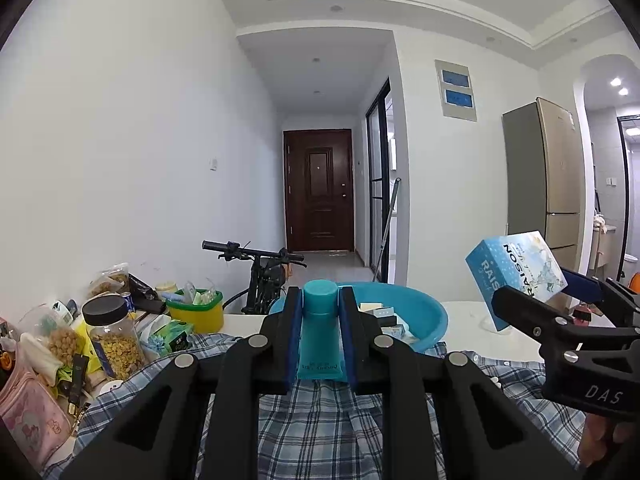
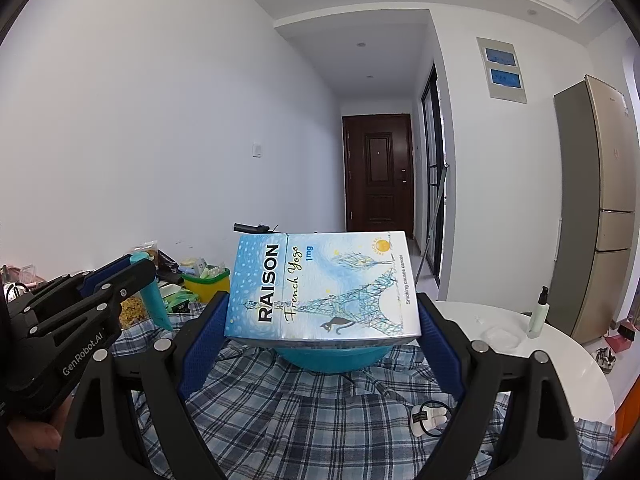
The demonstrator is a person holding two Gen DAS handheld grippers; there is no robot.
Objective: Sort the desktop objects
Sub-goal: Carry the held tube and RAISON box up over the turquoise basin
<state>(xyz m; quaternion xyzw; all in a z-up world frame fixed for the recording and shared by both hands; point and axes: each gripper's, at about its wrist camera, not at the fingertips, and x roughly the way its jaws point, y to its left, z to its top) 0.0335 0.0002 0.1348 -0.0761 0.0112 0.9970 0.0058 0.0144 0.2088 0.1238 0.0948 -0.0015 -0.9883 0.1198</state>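
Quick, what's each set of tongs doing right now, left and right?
Left tongs: shut on the teal plastic tube.
Right tongs: shut on the light blue RAISON cardboard box.

Plain white walls (image 1: 120, 140) flank a narrow hallway ending at a dark brown panelled wooden door (image 1: 319, 190). Recessed ceiling spotlights (image 1: 337, 8) sit in a stepped white ceiling. A tall champagne-coloured refrigerator (image 2: 600, 208) stands right, beside a black-framed glass sliding door (image 1: 378, 196). A black bicycle (image 1: 260, 268) leans near the wall.

the carton (image 2: 322, 286) hides most of the blue basin (image 2: 334, 358); its contents are unreadable.
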